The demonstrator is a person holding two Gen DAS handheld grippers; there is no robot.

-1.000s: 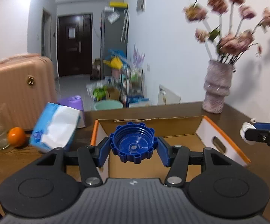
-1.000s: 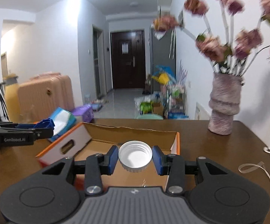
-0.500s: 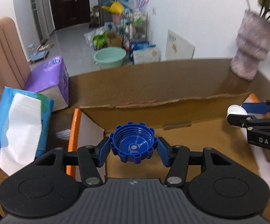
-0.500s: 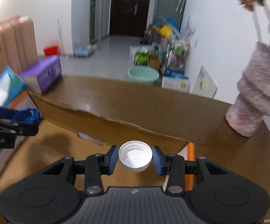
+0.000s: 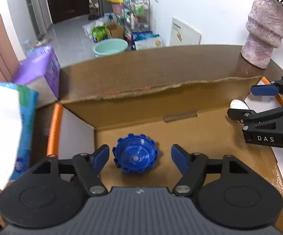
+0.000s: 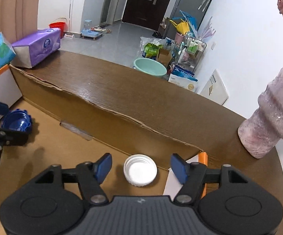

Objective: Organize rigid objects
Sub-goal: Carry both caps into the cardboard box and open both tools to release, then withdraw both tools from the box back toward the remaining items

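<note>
A blue ridged cap (image 5: 135, 154) lies on the floor of the cardboard box (image 5: 161, 92), between the spread fingers of my open left gripper (image 5: 140, 157). It also shows at the left of the right wrist view (image 6: 17, 120). A white cap (image 6: 140, 170) lies on the box floor (image 6: 49, 148) near its right end, between the spread fingers of my open right gripper (image 6: 141, 168). In the left wrist view the white cap (image 5: 238, 104) peeks out beside the right gripper (image 5: 259, 101). Neither gripper touches its cap.
The box has orange-edged white end flaps (image 5: 54, 129) and sits on a brown wooden table (image 6: 141, 90). A blue tissue pack (image 5: 4, 129) and a purple tissue pack (image 6: 39, 46) lie left of the box. A pinkish vase (image 6: 272, 117) stands at the right.
Both grippers have tilted down into the box and opened. The blue cap and the white cap have dropped from the fingers onto the box floor.
</note>
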